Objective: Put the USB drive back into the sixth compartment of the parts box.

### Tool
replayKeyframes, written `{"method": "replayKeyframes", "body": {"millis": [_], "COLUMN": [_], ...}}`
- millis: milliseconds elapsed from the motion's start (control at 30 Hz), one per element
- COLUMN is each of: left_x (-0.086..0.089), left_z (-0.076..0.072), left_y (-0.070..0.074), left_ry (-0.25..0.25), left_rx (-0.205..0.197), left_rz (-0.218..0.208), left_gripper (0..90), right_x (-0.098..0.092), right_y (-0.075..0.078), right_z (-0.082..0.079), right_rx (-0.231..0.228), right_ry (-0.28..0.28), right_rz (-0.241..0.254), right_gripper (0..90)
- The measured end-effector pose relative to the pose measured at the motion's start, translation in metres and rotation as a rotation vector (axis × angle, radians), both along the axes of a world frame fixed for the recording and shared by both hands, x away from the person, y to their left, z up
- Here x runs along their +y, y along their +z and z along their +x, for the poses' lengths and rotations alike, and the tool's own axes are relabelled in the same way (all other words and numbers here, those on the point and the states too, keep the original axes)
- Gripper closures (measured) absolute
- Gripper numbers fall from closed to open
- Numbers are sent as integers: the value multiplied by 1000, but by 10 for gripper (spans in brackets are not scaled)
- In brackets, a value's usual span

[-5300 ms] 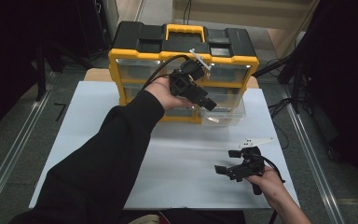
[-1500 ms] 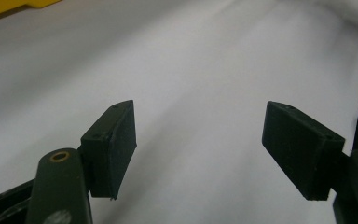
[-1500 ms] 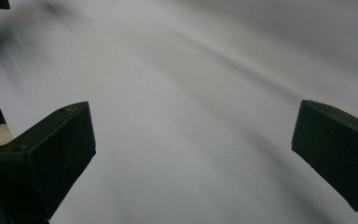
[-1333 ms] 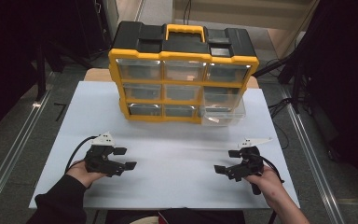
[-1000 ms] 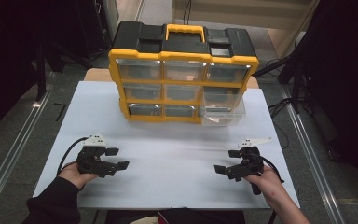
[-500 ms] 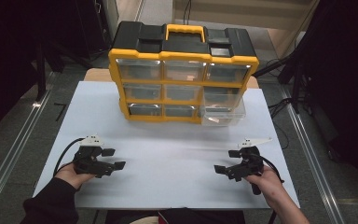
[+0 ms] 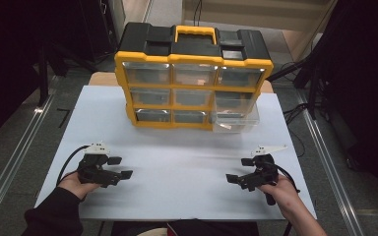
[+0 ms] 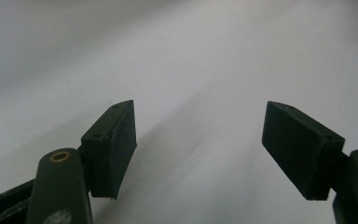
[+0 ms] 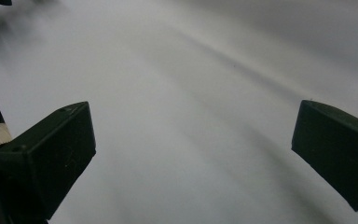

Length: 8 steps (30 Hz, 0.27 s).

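On the white tabletop (image 7: 177, 162), both the left tool (image 7: 119, 167) and right tool (image 7: 237, 170) rest gaping and empty, the yellow drawer organizer (image 7: 193, 83) well ahead, one bottom drawer (image 7: 236, 123) apparently left to close.

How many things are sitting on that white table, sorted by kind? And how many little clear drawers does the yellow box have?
Yellow and black drawer box: 1
Clear drawers in it: 9, with the bottom right drawer pulled out
Hand-held grippers: 2, the left hand-held gripper and the right hand-held gripper, both with jaws apart and nothing between them
White table: 1
Total: 13, drawers counted separately
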<state>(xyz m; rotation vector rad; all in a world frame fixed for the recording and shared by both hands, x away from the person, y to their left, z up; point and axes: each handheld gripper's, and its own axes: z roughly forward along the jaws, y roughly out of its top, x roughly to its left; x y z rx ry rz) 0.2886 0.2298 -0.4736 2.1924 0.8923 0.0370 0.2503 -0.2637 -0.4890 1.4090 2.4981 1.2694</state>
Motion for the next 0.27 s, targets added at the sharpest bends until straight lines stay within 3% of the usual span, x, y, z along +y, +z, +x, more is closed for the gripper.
{"method": "replayKeyframes", "body": {"millis": [267], "left_x": [-1], "left_z": [0], "left_y": [-1], "left_ry": [-1], "left_rx": [9], "left_rz": [5], "left_gripper": [270], "right_x": [0], "right_y": [0], "right_z": [0], "right_rx": [1], "right_ry": [3], "right_rz": [-3], "right_gripper": [0]}}
